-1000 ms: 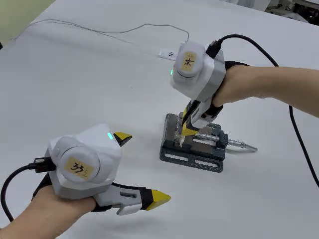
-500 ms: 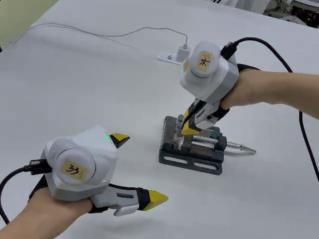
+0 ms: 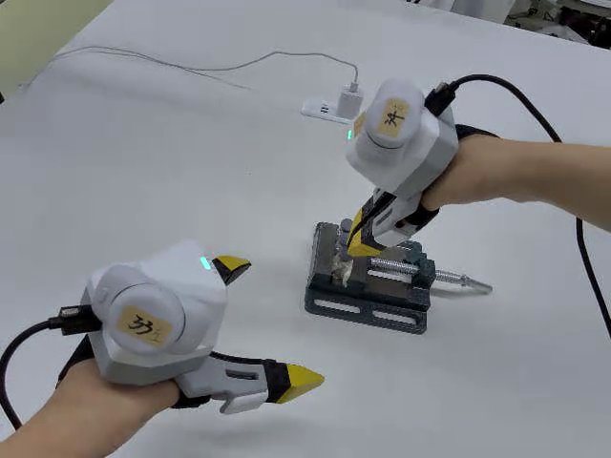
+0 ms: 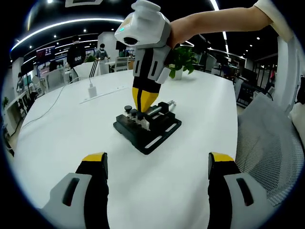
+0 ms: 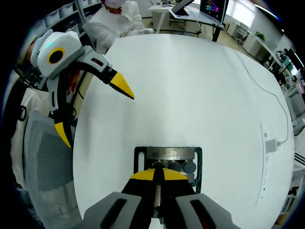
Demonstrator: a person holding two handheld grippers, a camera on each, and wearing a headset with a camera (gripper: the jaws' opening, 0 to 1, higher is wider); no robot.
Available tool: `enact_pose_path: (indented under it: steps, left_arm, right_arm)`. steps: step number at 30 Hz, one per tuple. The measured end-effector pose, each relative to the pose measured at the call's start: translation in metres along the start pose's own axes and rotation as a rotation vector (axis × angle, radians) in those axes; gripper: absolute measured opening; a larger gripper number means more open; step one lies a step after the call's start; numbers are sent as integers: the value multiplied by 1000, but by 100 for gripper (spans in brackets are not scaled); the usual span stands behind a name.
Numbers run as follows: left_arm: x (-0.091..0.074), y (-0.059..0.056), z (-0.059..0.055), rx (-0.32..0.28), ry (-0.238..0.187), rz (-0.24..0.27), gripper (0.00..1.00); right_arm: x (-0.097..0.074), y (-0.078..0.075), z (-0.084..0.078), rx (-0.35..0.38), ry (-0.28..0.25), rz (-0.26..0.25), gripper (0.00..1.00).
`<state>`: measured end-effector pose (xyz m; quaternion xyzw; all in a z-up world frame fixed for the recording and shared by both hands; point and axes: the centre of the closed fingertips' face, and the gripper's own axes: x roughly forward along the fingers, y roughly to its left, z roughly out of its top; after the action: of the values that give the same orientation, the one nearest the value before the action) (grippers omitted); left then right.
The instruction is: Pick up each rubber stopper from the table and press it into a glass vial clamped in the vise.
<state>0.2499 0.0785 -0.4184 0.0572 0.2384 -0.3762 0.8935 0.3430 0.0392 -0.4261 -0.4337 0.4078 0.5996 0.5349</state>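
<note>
**Two grippers on site, right one down at the vise**

1. Left gripper [image 3: 270,322]: sits lower left in head view, low over the white table [image 3: 143,162], well apart from the vise [image 3: 368,303]. Jaws are wide open with nothing btwn them. In left gripper view both yellow tips stand far apart and face the vise.

2. Right gripper [image 3: 353,250]: hangs tip-down over the left end of the vise. Jaws are closed, yellow tips together, and no item can be seen btwn them. Tips sit at the row of glass vials [image 3: 341,273]. Whether they touch a stopper cannot be told from these views.

3. Vise: dark metal, base flat on the table, right of centre in head view. Its screw handle [image 3: 463,280] points out to the right.

4. Rubber stoppers [image 5: 174,166]: approx. three dark round tops sit side by side in the vise jaws in right gripper view, just ahead of the closed tips. All are seated on vials, and the vials stand upright in the clamp.

5. Misc.: a white charger plug [image 3: 346,99] with a thin cable [image 3: 191,67] lies on the far side of the table, well apart from the vise. A mesh chair [image 4: 267,152] stands beside the table edge.
</note>
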Motion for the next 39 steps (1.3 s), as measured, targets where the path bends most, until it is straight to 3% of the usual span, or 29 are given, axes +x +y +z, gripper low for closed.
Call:
enact_pose_path:
  steps: [14, 22, 30, 39]
  left_arm:
    - [0, -2, -5, -10, 9, -8, 84]
    - [3, 2, -3, -20, -1, -3, 84]
    - [4, 7, -7, -41, 2, 5, 84]
    - [7, 9, -9, -51, 6, 5, 84]
  right_arm:
    - [3, 8, 1, -2, 5, 9, 0]
    - [3, 12, 1, -63, 36, -14, 0]
    - [0, 15, 2, 41, 28, 19, 0]
    - [0, 16, 2, 49, 43, 33, 0]
